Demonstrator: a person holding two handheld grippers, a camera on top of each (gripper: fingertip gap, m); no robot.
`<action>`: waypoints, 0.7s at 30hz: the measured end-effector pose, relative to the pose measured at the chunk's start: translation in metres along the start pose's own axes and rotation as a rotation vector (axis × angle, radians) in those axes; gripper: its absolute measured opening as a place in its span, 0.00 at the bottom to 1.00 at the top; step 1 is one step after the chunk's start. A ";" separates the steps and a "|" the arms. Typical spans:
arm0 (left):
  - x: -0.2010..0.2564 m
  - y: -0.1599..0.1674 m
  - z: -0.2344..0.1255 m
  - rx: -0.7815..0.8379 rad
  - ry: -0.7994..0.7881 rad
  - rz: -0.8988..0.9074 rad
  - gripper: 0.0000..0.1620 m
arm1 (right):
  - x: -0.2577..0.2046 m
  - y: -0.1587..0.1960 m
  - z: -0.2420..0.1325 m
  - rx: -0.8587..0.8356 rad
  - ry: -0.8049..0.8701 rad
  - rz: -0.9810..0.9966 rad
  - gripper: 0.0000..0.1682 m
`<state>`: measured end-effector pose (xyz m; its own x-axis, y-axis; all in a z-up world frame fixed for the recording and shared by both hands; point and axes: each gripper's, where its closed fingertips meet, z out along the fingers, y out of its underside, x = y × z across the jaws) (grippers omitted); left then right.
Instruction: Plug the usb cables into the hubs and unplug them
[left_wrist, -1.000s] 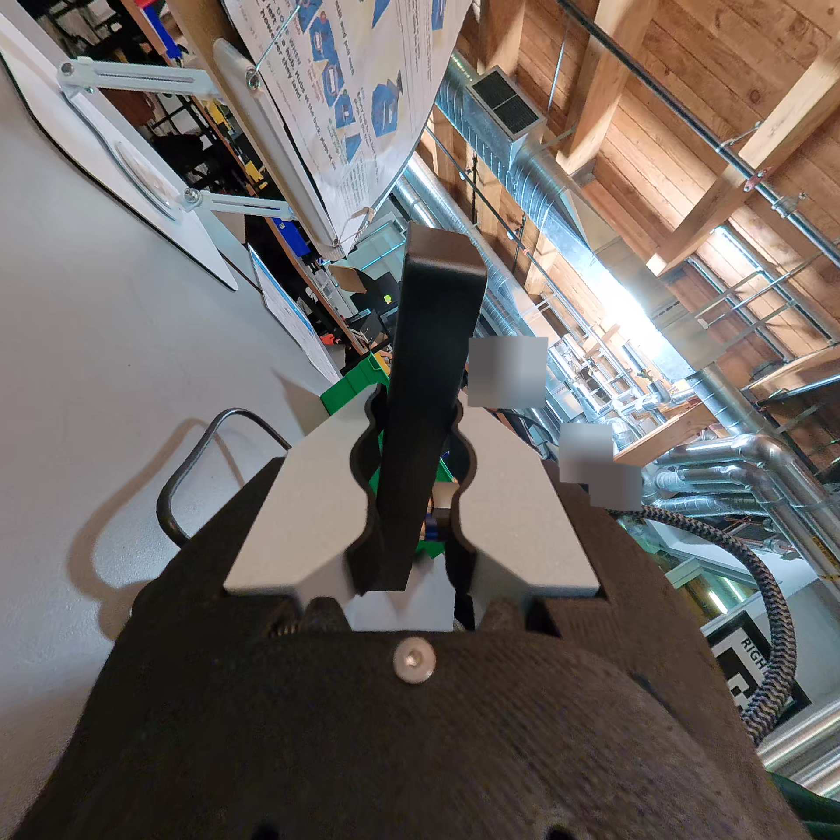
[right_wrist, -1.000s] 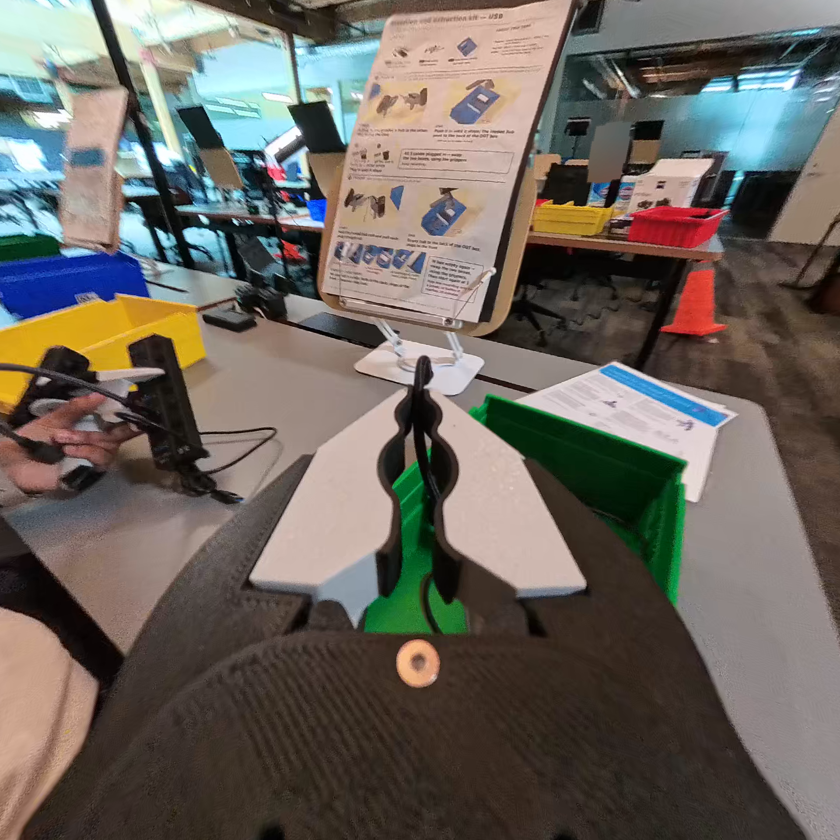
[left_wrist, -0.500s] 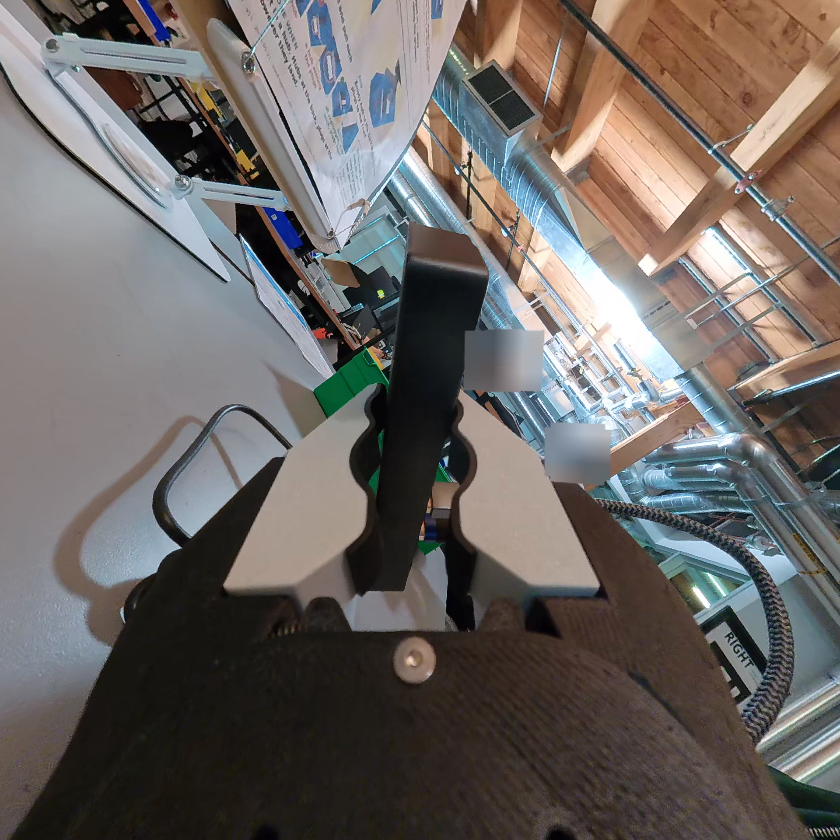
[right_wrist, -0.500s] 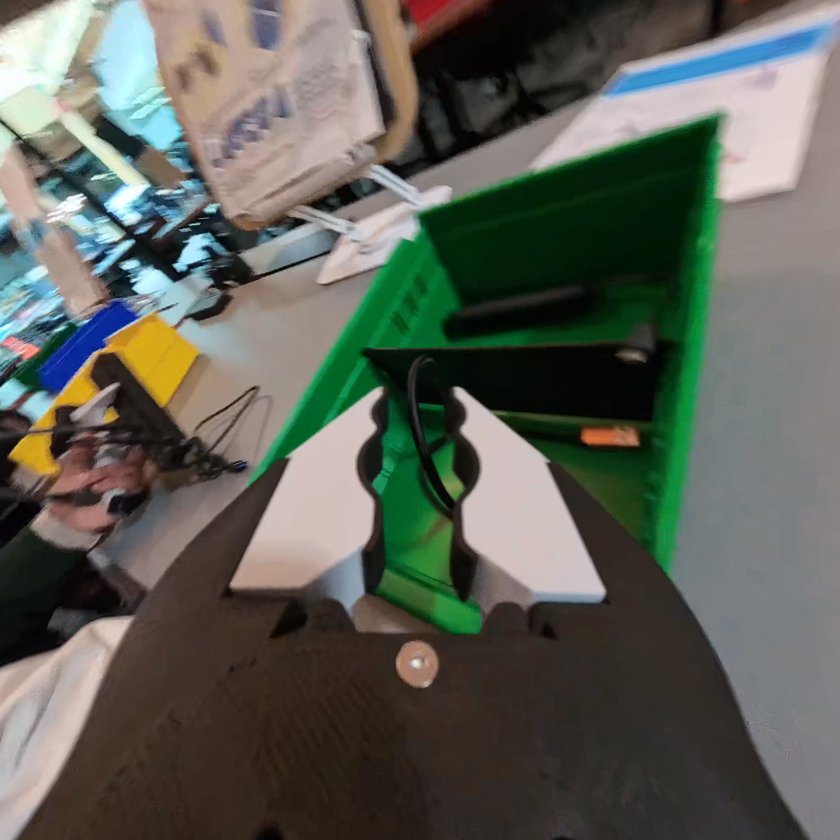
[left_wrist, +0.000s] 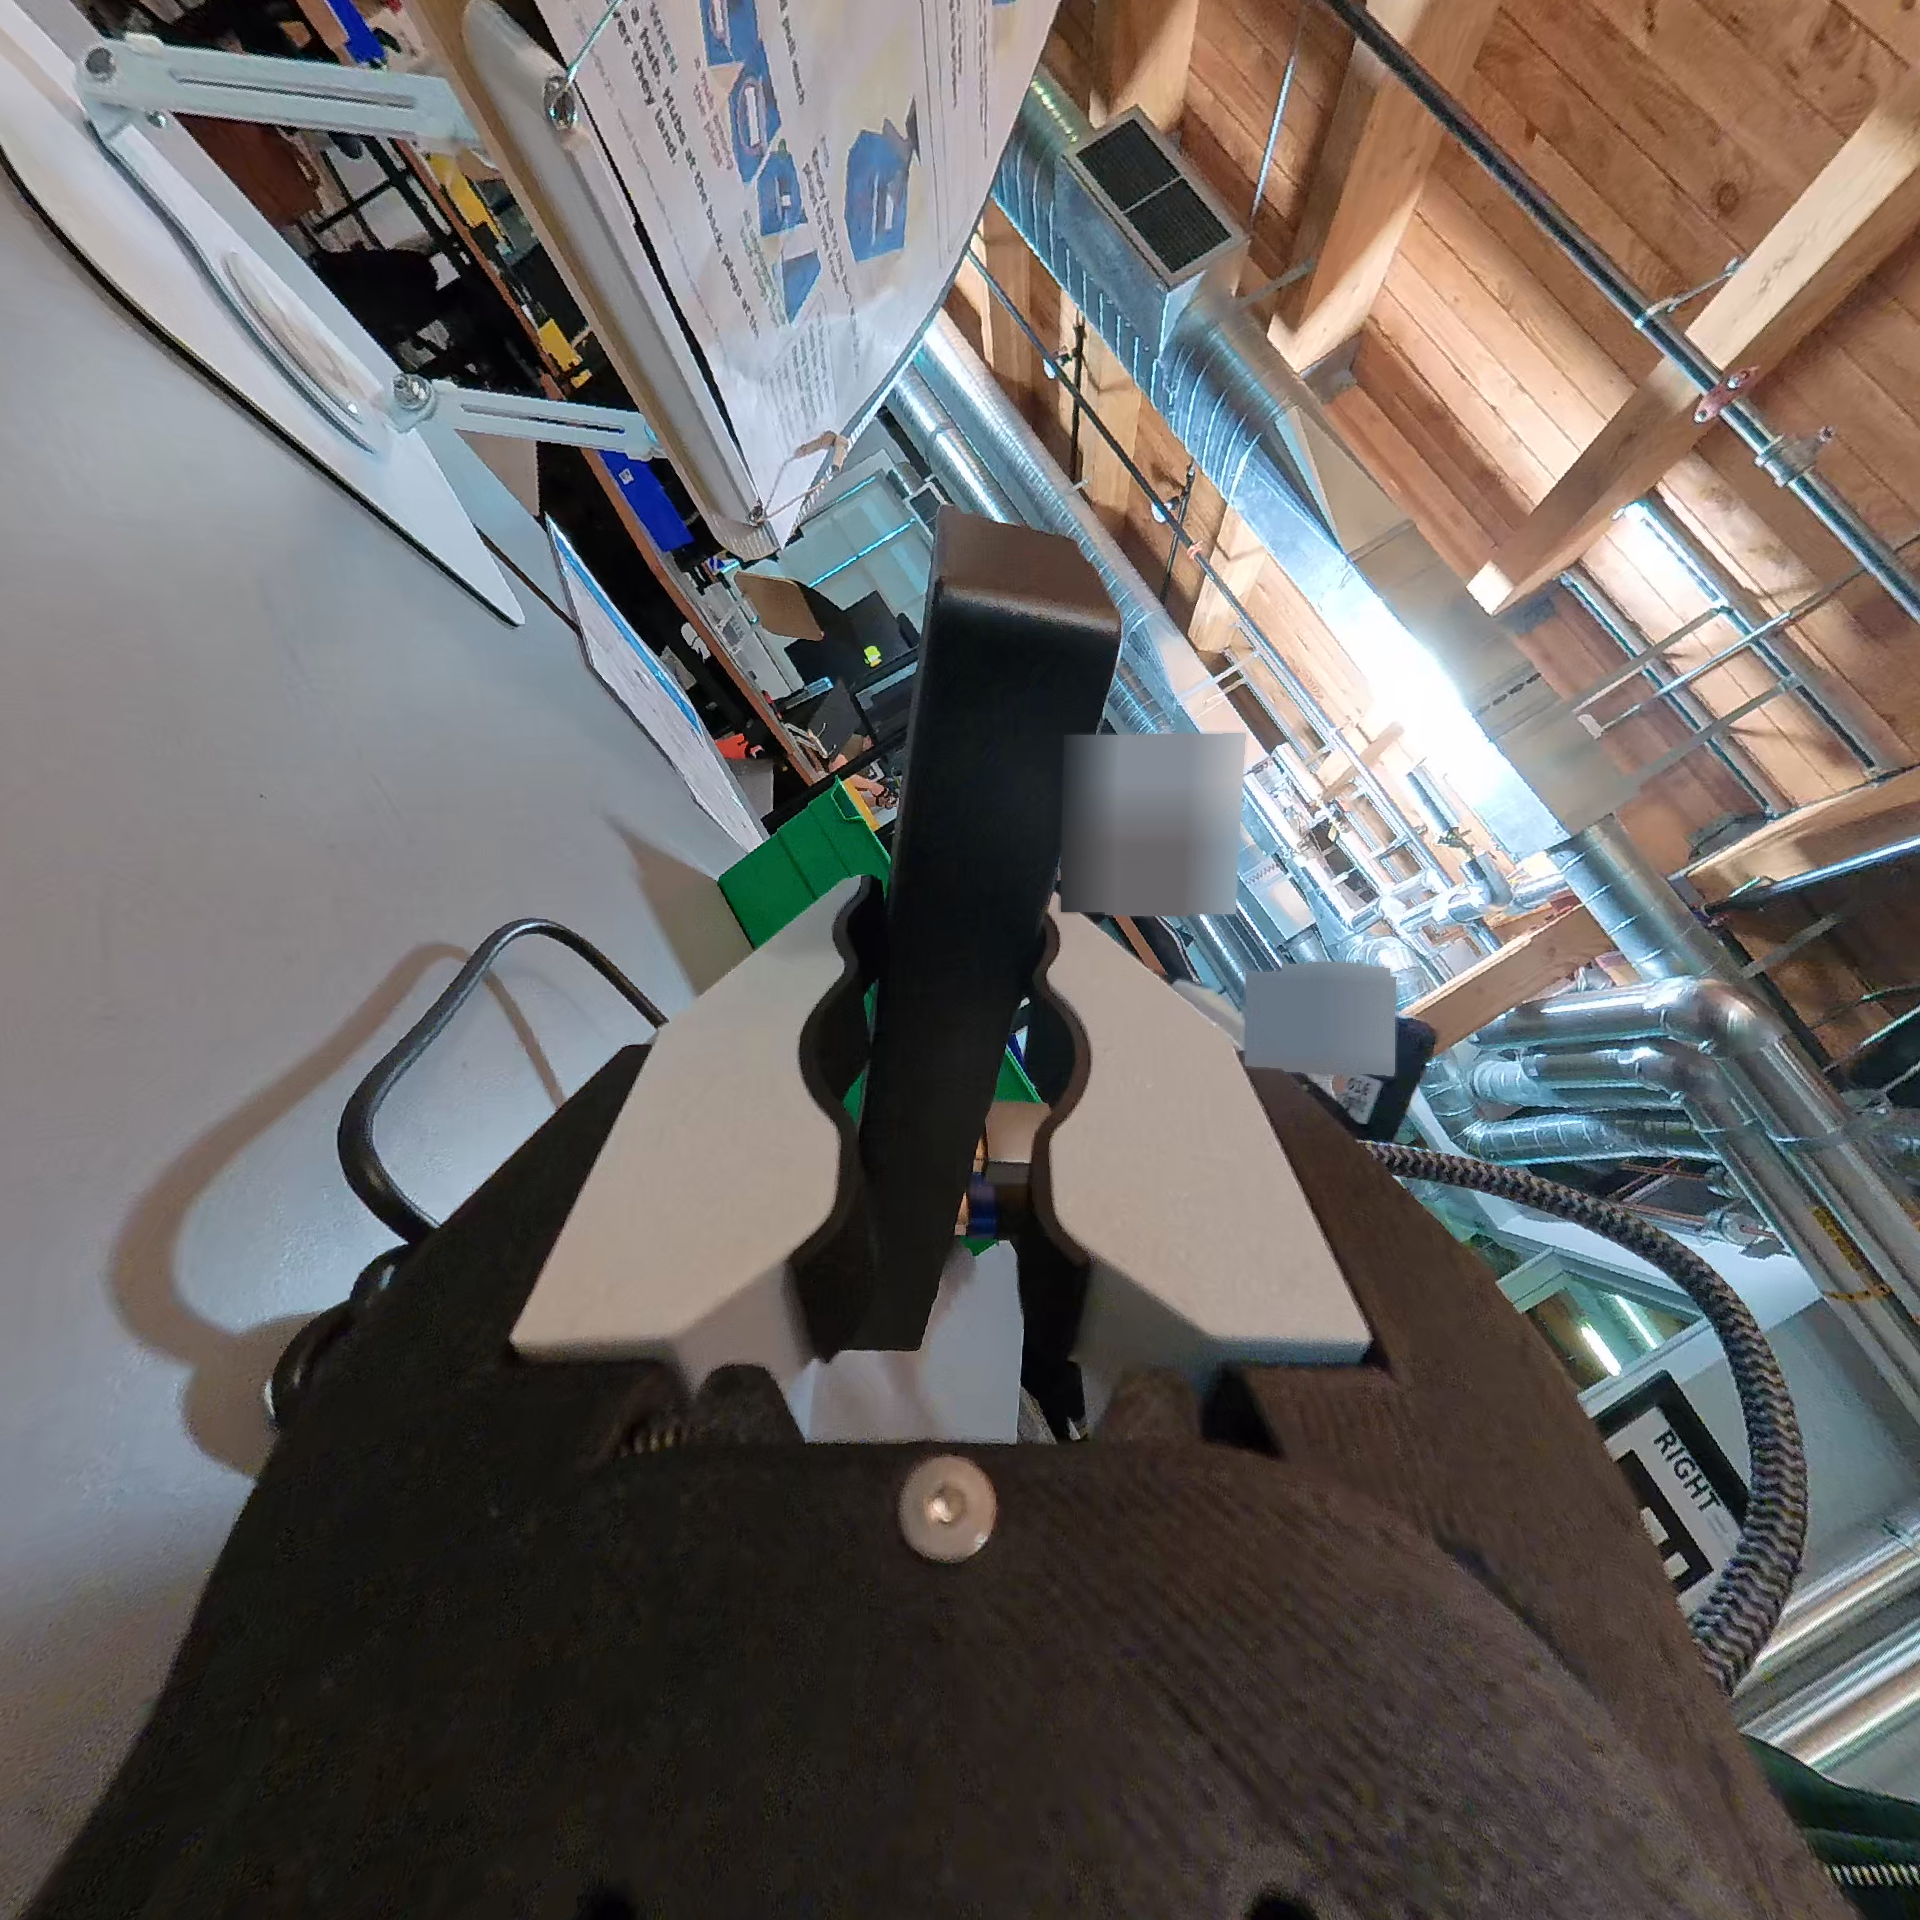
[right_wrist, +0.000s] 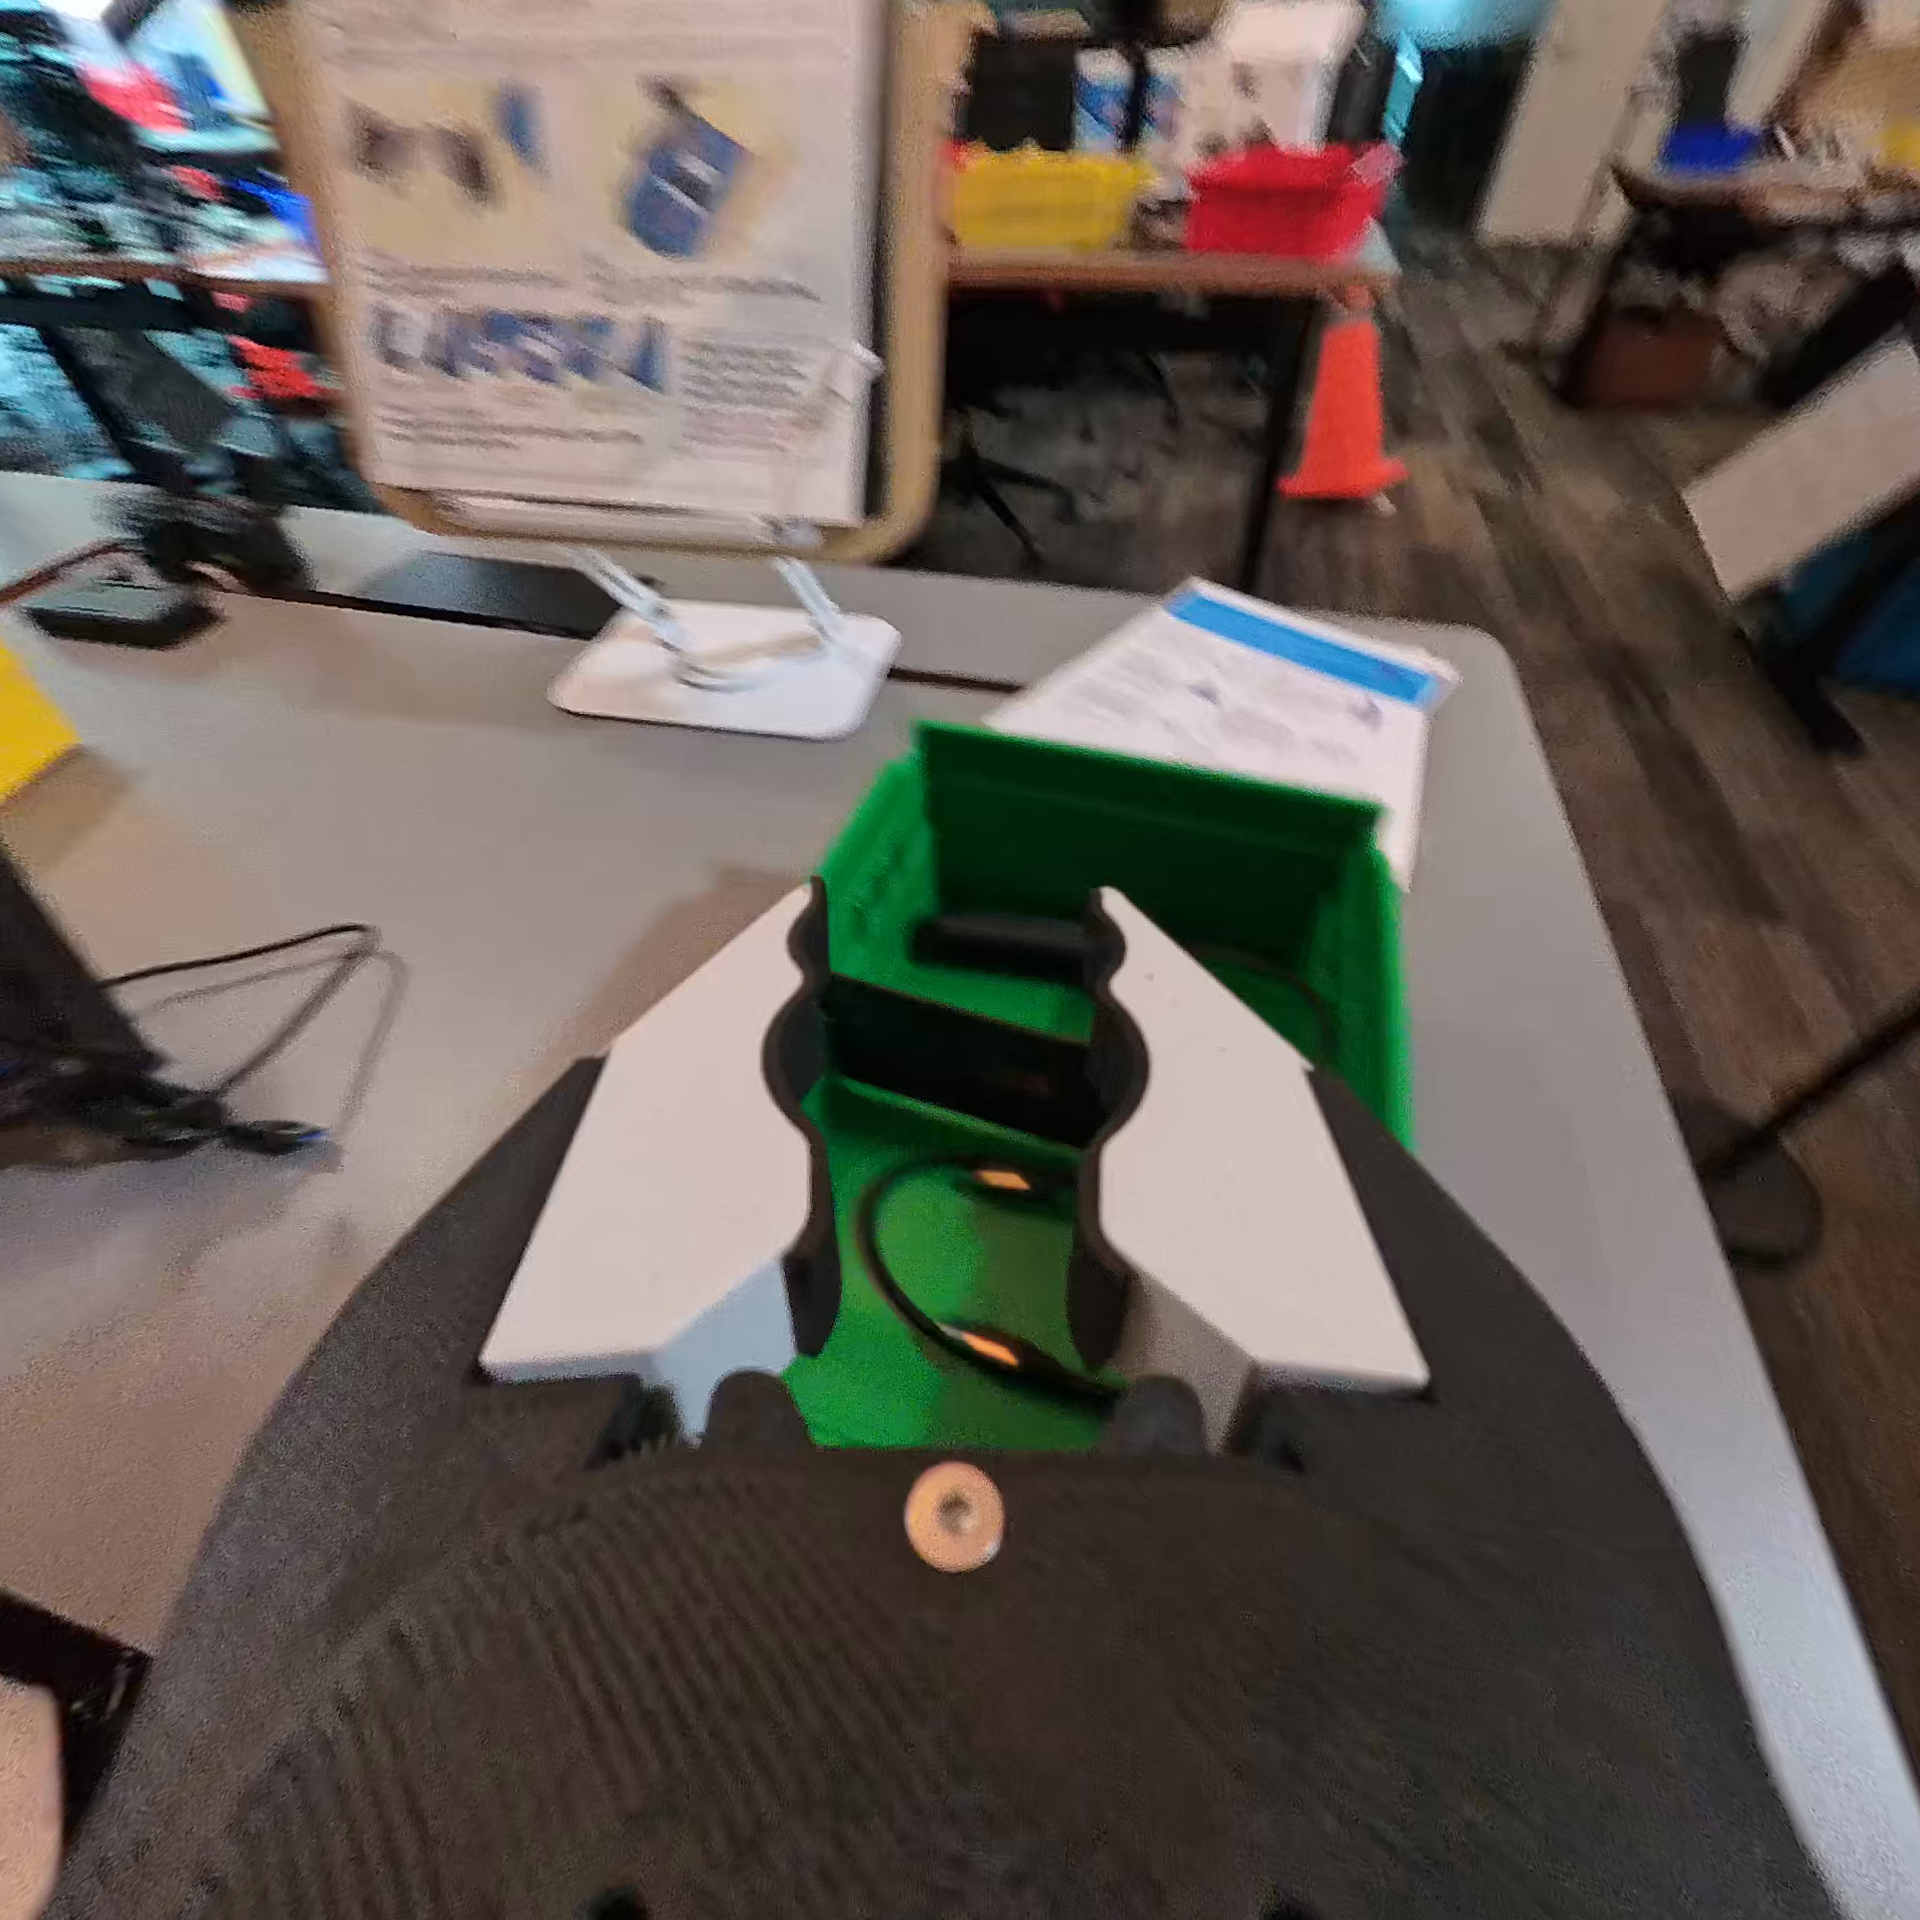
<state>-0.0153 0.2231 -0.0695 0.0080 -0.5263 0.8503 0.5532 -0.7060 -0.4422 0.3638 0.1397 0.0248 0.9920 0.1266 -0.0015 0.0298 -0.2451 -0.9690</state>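
Note:
My left gripper (left_wrist: 956, 914) is shut on a long black USB hub (left_wrist: 997, 790) that sticks up between its fingers. The hub's black cable (left_wrist: 416, 1049) loops over the grey table at the left. My right gripper (right_wrist: 956, 914) is open and empty, tilted down over the green bin (right_wrist: 1382, 997). A black USB cable with orange-marked ends (right_wrist: 894, 1268) lies curled on the bin floor below the jaws. Two more black hubs (right_wrist: 956, 1049) lie in the bin. This view is blurred.
A stand with an instruction sheet (right_wrist: 623, 260) on a white base (right_wrist: 727, 675) is behind the bin. A paper sheet (right_wrist: 1247, 686) lies at the back right. Loose black cables (right_wrist: 260, 997) trail on the table to the left. The table's edge (right_wrist: 1662, 1143) runs close on the right.
My right gripper held a black cable, tipped down over the green bin and opened; the cable now lies in the bin. My left gripper has barely moved with its hub.

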 end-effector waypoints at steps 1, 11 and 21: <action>0.001 0.000 0.000 -0.002 0.001 0.005 0.14 | -0.025 -0.010 0.005 0.033 -0.059 -0.035 0.28; 0.007 0.008 0.002 -0.032 0.013 0.054 0.14 | -0.314 0.063 0.057 -0.010 -0.663 -0.498 0.27; 0.024 0.024 0.008 -0.094 0.057 0.153 0.14 | -0.348 0.110 0.067 -0.057 -0.652 -0.675 0.26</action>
<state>0.0043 0.1974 -0.0576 0.0371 -0.6550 0.7547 0.4684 -0.6557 -0.5922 0.0133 0.1328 -0.0976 0.4986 0.7679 0.4021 0.5966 0.0324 -0.8018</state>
